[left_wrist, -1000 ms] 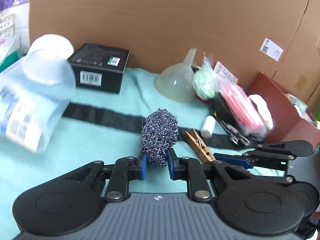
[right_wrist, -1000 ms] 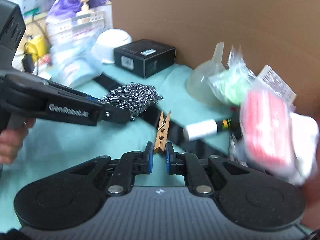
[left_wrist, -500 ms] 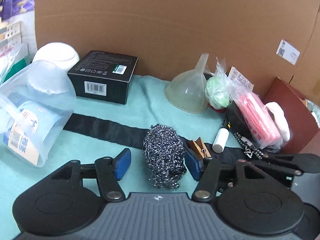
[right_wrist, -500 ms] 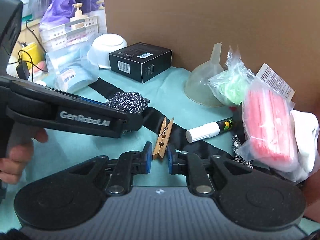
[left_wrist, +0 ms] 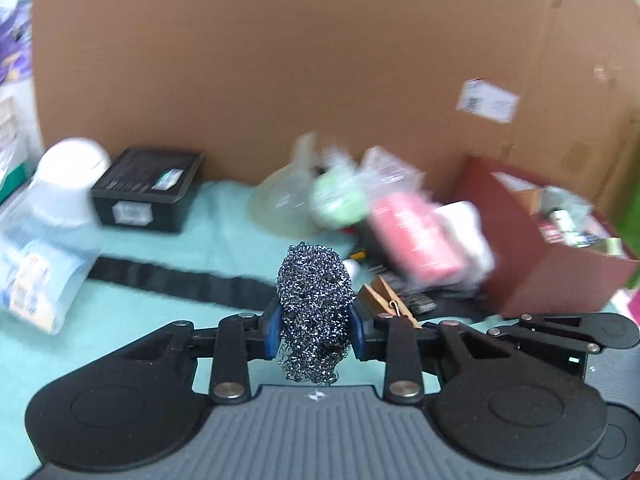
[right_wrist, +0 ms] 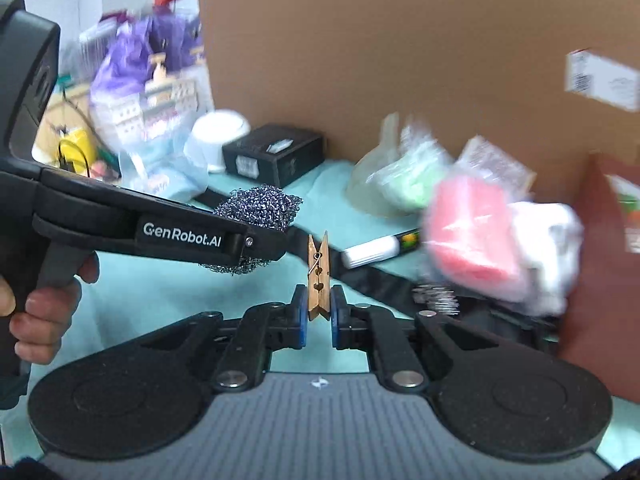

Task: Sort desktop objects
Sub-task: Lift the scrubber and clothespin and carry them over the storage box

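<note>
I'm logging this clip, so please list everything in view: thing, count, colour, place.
steel wool scourer: one, silver-grey, between left fingers
clothespin: one, wooden, between right fingers
black box: one, back left
funnel: one, translucent, centre back
pink packet: one, bagged, right
marker: one, white cap, on black strap
red box: one, far right
cloth: one, teal, underneath
left gripper: shut
right gripper: shut

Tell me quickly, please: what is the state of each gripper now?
Left gripper: closed on the steel wool scourer.
Right gripper: closed on the wooden clothespin.
</note>
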The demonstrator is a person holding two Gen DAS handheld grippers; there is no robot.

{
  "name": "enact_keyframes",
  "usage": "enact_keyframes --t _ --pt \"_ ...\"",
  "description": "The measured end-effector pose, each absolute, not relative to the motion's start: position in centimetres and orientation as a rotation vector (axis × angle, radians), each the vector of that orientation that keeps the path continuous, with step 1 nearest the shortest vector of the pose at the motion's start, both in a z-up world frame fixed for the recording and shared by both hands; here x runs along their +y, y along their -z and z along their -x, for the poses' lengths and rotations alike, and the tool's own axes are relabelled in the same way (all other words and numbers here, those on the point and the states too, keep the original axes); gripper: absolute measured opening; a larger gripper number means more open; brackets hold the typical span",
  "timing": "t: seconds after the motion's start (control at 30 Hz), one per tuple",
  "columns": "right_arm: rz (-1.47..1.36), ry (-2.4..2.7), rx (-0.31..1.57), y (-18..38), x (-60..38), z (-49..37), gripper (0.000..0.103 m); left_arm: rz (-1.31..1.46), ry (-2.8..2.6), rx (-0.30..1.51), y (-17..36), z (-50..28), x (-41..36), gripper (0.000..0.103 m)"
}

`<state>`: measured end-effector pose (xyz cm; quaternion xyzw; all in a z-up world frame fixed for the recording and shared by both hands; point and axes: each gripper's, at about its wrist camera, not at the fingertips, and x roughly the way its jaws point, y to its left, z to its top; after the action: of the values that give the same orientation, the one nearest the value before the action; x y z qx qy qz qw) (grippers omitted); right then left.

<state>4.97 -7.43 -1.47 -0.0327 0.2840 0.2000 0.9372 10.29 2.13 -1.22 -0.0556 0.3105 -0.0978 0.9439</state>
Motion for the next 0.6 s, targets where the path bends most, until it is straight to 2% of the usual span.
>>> enact_keyframes --t 0.3,0.6 --pt "-0.012 -0.212 0.389 -3.9 -16.9 0.2 0.009 0.082 0.429 0.541 -3.4 -9.6 -8.2 0.034" --pt "-0.056 0.079 0.281 -6.4 -27.2 2.1 0.009 0.066 0.599 0.521 -4.7 -14.3 -18.2 0.034"
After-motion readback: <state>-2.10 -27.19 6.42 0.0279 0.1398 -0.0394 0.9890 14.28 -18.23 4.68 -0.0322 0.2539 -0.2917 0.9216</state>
